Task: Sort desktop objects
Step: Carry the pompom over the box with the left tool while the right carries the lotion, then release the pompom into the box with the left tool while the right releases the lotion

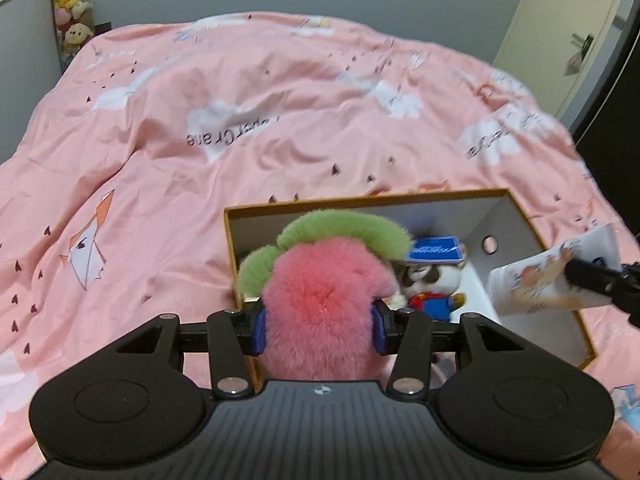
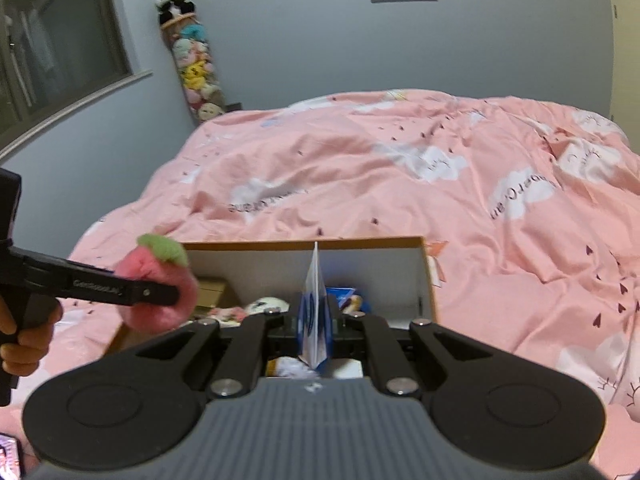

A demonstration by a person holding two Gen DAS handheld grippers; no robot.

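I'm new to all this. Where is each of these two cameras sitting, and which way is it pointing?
Left wrist view: sits on the left hand-held gripper, looking along its fingers, down at the open cardboard box on the pink duvet; its jaws clamp a pink plush strawberry.
Right wrist view: sits on the right hand-held gripper, facing the same box; its jaws pinch a white tube, and a hand shows at the left.
Shared: the box, the duvet, both held things, and each view shows the other gripper.
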